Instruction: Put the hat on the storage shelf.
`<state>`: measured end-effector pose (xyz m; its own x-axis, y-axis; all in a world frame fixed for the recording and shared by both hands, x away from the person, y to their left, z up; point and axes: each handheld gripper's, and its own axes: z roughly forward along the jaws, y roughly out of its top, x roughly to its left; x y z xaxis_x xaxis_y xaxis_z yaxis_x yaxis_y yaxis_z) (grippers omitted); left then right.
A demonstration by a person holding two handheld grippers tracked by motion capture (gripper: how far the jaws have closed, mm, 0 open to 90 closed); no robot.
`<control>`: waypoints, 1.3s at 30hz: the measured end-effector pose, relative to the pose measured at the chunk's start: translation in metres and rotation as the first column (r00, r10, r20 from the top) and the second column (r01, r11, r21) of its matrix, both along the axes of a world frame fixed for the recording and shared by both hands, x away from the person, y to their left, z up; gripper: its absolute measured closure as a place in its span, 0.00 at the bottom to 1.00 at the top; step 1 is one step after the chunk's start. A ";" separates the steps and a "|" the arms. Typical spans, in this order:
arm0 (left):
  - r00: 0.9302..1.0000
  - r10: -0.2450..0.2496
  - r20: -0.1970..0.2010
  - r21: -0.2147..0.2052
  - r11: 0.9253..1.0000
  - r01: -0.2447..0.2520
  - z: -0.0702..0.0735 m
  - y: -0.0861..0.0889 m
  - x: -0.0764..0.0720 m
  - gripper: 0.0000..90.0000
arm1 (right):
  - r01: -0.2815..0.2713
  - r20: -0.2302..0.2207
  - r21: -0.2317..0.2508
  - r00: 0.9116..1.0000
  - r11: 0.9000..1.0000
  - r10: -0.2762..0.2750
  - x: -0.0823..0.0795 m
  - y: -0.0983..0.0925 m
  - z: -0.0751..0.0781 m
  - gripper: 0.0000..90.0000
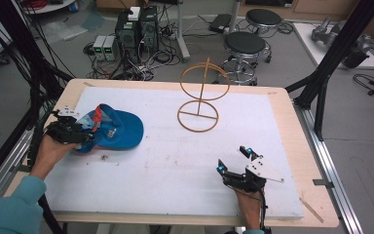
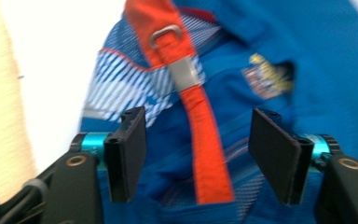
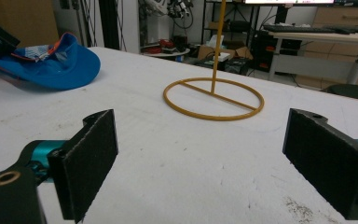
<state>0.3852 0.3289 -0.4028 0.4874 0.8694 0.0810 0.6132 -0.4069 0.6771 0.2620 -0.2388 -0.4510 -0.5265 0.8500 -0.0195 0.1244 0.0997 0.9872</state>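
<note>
High view shows my left claw [image 1: 80, 132] at the back edge of the blue cap [image 1: 119, 129], which lies upside down on the left part of the white counter [image 1: 175, 161], brim pointing toward the middle of the counter. Left gripper view puts the cap's orange strap [image 2: 200, 126] running straight up between my two spread pads [image 2: 130, 149], with its metal buckle [image 2: 168, 33] farther ahead; the pads stand apart on either side of the strap and, as far as I can tell, have not pinched it yet. So the strap's long axis runs along the claw's own line of reach, and the cap lies straight ahead of it and under it. I judge the coming move to be a plain closing on the strap or the cloth under it, with little need to turn my wrist. My right claw [image 1: 236, 163] rests released near the counter's front right, well apart from the cap, with the yellow wire stand [image 3: 213, 98] ahead of it, so the left hand is much the nearer.
</note>
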 end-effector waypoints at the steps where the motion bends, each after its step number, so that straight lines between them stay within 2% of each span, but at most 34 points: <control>1: 1.000 0.004 -0.003 0.010 1.000 -0.004 -0.001 0.000 0.001 0.43 | 0.001 0.009 -0.005 1.000 1.000 -0.001 0.001 0.000 0.000 0.10; 2: 1.000 0.022 -0.021 0.020 1.000 -0.021 -0.002 0.000 0.002 0.43 | 0.000 0.000 -0.001 1.000 1.000 0.000 0.000 0.000 0.000 0.10; 5: 0.999 0.033 -0.023 0.025 0.999 -0.033 -0.003 0.000 0.003 0.43 | -0.001 0.006 -0.003 1.000 1.000 0.001 0.001 0.000 0.000 0.10; 10: 0.999 0.018 -0.041 0.033 0.999 -0.016 -0.008 -0.001 0.004 0.48 | 0.000 0.006 0.000 1.000 1.000 0.000 0.001 -0.001 0.000 0.10; 13: 0.998 0.017 -0.054 0.038 0.999 -0.015 -0.010 -0.002 0.004 0.54 | 0.002 0.001 0.006 1.000 1.000 -0.002 0.000 -0.001 0.000 0.10; 14: 0.997 0.027 -0.066 0.056 0.998 -0.023 -0.012 -0.003 0.005 0.56 | 0.003 0.002 0.005 1.000 1.000 -0.003 0.001 -0.001 0.000 0.10; 17: 0.996 0.041 -0.078 0.059 0.998 -0.037 -0.013 -0.003 0.006 0.62 | 0.003 0.002 0.009 1.000 1.000 -0.003 0.001 -0.001 0.000 0.10; 21: 0.995 0.040 -0.094 0.061 0.998 -0.034 -0.014 -0.002 0.006 0.76 | 0.004 0.002 0.005 1.000 1.000 -0.004 0.001 -0.001 0.000 0.10; 23: 0.994 0.030 -0.104 0.075 0.997 -0.023 -0.014 -0.003 0.006 0.85 | 0.004 0.001 0.007 1.000 1.000 -0.004 0.001 -0.001 0.000 0.10; 29: 0.995 0.029 -0.097 0.094 0.995 -0.020 -0.014 -0.006 0.005 0.86 | 0.005 -0.003 0.010 1.000 1.000 -0.005 0.000 -0.001 0.000 0.10; 31: 0.996 0.030 -0.080 0.080 0.997 -0.024 -0.011 -0.005 0.004 0.86 | 0.004 -0.003 0.011 1.000 1.000 -0.004 0.000 -0.001 0.000 0.10; 33: 0.997 0.024 -0.068 0.047 0.999 -0.021 -0.009 -0.004 0.003 0.87 | 0.005 -0.003 0.010 1.000 1.000 -0.004 0.000 -0.001 0.000 0.10; 35: 0.998 0.019 -0.061 0.039 0.999 -0.016 -0.008 -0.003 0.003 0.87 | 0.005 -0.003 0.010 1.000 1.000 -0.005 0.000 -0.001 0.000 0.10; 36: 0.999 0.007 -0.040 0.015 1.000 -0.007 -0.005 -0.002 0.001 0.87 | 0.005 -0.004 0.010 1.000 1.000 -0.005 0.000 -0.001 0.000 0.10; 37: 0.999 0.007 -0.040 0.015 1.000 -0.007 -0.005 -0.002 0.001 0.87 | 0.005 -0.003 0.010 1.000 1.000 -0.005 0.000 -0.001 0.000 0.10; 38: 1.000 0.010 -0.012 -0.011 1.000 -0.011 -0.002 0.000 0.000 0.87 | 0.005 -0.003 0.010 1.000 1.000 -0.005 0.000 -0.001 0.000 0.10; 39: 1.000 0.007 -0.001 -0.036 0.999 -0.007 0.000 0.001 -0.001 0.87 | 0.005 -0.002 0.010 1.000 1.000 -0.005 0.000 -0.001 0.000 0.10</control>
<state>0.3841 0.3302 -0.4027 0.4810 0.8753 0.0496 0.6165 -0.3778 0.6908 0.2625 -0.2397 -0.4511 -0.5219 0.8530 -0.0098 0.1264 0.0887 0.9880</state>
